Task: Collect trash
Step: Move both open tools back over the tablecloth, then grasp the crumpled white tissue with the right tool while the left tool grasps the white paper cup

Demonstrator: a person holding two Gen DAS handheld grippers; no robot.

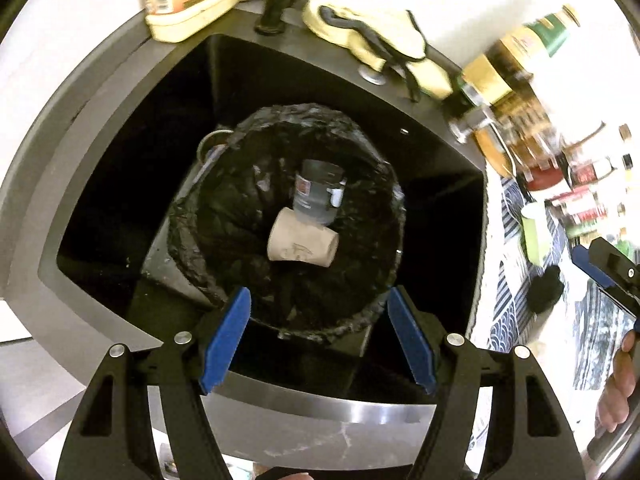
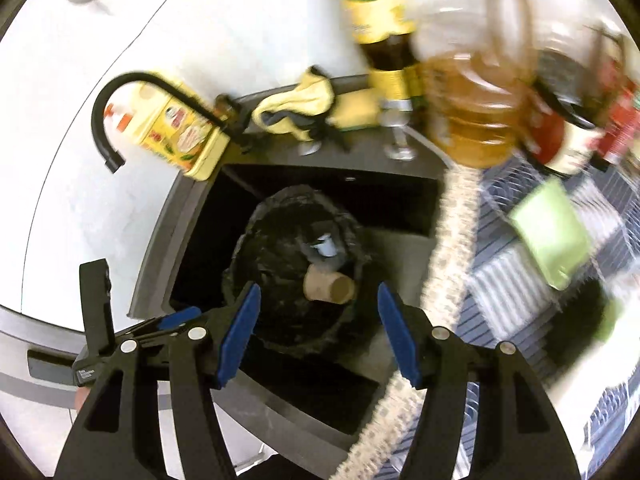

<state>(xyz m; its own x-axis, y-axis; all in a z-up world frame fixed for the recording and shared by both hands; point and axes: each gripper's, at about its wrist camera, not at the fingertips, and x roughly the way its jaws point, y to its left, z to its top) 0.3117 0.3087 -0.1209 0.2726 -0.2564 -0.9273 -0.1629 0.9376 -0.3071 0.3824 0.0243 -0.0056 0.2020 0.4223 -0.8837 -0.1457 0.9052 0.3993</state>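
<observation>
left tool (image 1: pixel 319 338): held wide, blue pads (image 1: pixel 226 338) apart, nothing gripped; pointed steeply down over the bin.
right tool (image 2: pixel 318 334): held wide as well, nothing between the pads (image 2: pixel 236 334); aimed down at the same bin from the other side. Seen also at the right edge of the left wrist view, with a hand (image 1: pixel 620 384) behind it.
bin (image 1: pixel 288 220): round, lined with a black bag, stood inside the dark sink (image 1: pixel 120 208). Framed between the fingers in both views, well below the pads.
paper cup (image 1: pixel 302 245): brown, lying on its side in the bin, open end seen in the right wrist view (image 2: pixel 329 286).
plastic bottle (image 1: pixel 318 196): grey, crumpled, with a label, lying in the bin, touching the cup on its far side.
tap (image 2: pixel 120 120): black, curved, at the sink's back edge.
yellow carton (image 2: pixel 186 136): printed, resting beside the tap base.
yellow gloves (image 1: pixel 372 40): draped on the sink's rear rim.
bottles (image 2: pixel 384 40): green-labelled bottle and an amber oil jug (image 2: pixel 476 120), blurred, just beside the sink on the bench.
patterned cloth (image 1: pixel 516 280): blue and white, laid on the bench right of the sink.
green item (image 2: pixel 554 240): pale green, on the cloth; kind cannot be told.
bench (image 2: pixel 80 208): white surface left of the sink.
</observation>
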